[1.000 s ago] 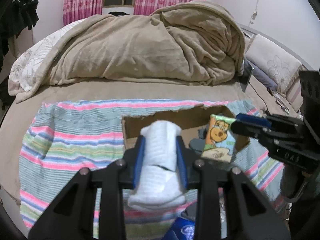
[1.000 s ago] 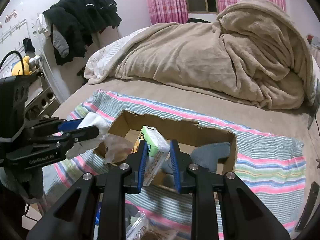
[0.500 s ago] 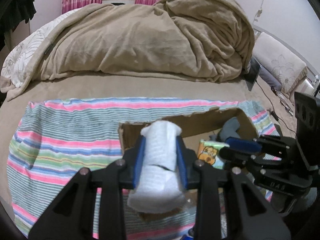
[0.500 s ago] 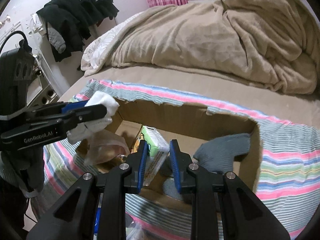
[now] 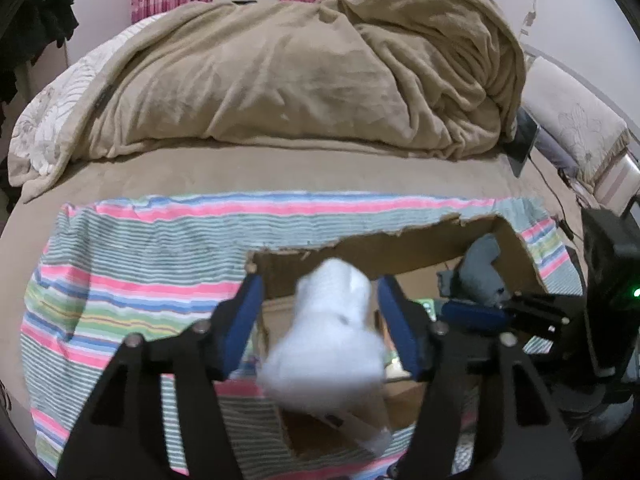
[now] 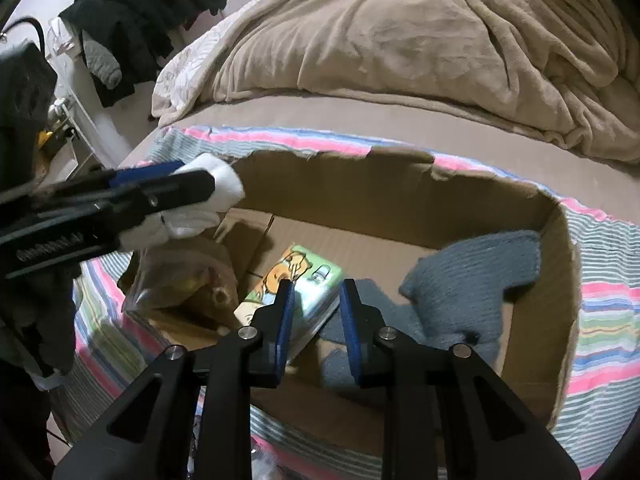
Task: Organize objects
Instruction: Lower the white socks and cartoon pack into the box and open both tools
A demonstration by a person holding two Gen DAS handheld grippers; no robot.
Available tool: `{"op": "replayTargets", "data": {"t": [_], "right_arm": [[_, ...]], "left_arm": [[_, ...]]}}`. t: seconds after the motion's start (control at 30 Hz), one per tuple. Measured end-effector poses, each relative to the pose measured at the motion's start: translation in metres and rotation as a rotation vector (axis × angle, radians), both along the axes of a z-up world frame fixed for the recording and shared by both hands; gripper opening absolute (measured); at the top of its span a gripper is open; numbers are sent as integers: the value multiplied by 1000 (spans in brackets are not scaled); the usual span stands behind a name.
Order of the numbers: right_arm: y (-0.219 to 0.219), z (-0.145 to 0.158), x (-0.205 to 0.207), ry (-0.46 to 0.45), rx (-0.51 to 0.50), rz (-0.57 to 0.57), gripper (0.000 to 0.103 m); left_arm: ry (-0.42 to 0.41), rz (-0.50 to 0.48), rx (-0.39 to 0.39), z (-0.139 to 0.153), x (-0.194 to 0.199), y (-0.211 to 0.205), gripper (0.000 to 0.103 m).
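1. Only the right wrist view is showing the cartoon-printed pack (image 6: 294,280) and grey sock (image 6: 472,280) lying inside the cardboard box (image 6: 400,184).
2. The left gripper (image 5: 320,312) is standing wide open, the blurred white sock (image 5: 328,344) between its fingers, over the box.
3. The right gripper (image 6: 316,312) is hanging partly open, holding nothing, above the pack.

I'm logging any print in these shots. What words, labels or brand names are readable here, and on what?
"GenRobot.AI", blurred and only partly legible, on the side of the left hand-held gripper in the right wrist view.
Cartoon tissue pack in the cardboard box: its printing is too small to read.
Nothing else carries readable text.
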State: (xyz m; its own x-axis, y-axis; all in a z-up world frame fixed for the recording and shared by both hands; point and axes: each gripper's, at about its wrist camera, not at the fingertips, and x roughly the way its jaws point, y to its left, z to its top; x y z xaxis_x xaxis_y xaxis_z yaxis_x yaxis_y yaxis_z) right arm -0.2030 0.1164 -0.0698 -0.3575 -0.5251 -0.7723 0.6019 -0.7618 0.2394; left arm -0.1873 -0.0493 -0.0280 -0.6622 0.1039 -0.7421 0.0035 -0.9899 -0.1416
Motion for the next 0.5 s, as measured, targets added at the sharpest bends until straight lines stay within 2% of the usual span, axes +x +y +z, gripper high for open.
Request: {"op": "replayTargets", "data": {"t": [0.1, 0.5], "right_arm": [[1, 6, 4, 17, -1, -5, 48], [22, 30, 27, 51, -10, -52, 65]], "left_arm": [[11, 10, 8, 6, 5, -4, 71], [32, 16, 18, 25, 39, -4, 71]]}}
